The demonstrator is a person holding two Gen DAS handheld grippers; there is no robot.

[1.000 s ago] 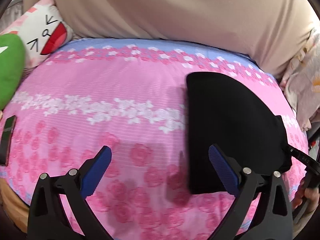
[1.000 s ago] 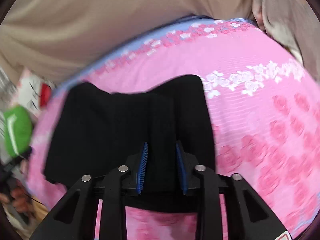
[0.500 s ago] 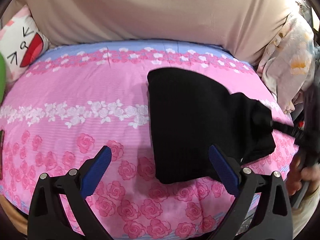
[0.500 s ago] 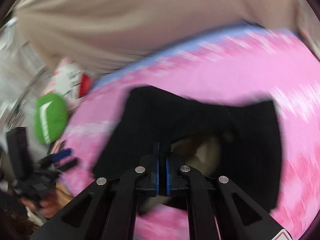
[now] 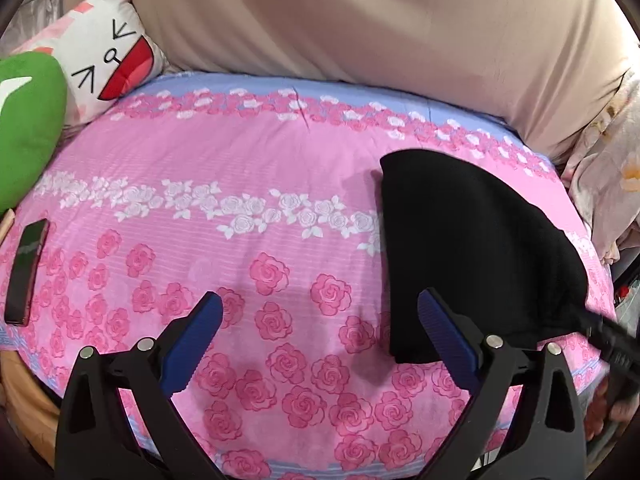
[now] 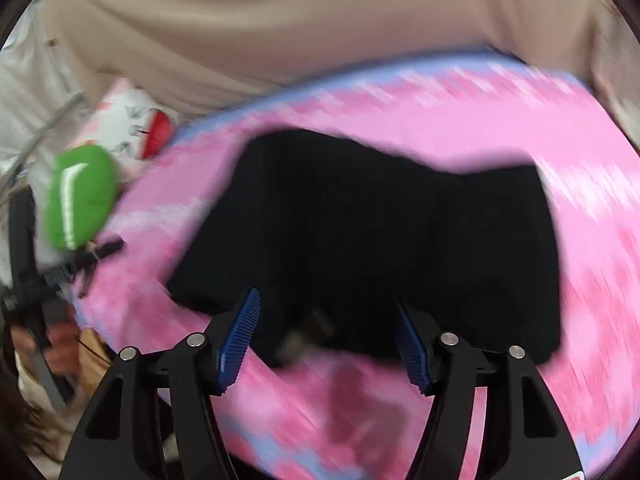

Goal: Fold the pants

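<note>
The black pants [image 5: 464,248] lie folded in a compact bundle on the right side of the pink rose-print bed sheet [image 5: 240,240]. My left gripper [image 5: 320,336] is open and empty, hovering over the sheet just left of the bundle's near edge. In the blurred right wrist view the pants [image 6: 380,240] fill the middle, and my right gripper [image 6: 328,336] is open at their near edge, holding nothing. The right gripper also shows in the left wrist view [image 5: 612,344] at the bundle's right corner.
A green cushion [image 5: 24,132] and a white cartoon-face pillow [image 5: 108,60] sit at the far left. A black phone [image 5: 26,268] lies on the sheet's left edge. A beige cover [image 5: 360,20] rises behind the bed. Floral bedding [image 5: 608,184] is piled at right.
My right gripper was shut on the pants' edge half a second ago and has now opened and let go. The pants have dropped flat. The left wrist view swung right, then back left.
</note>
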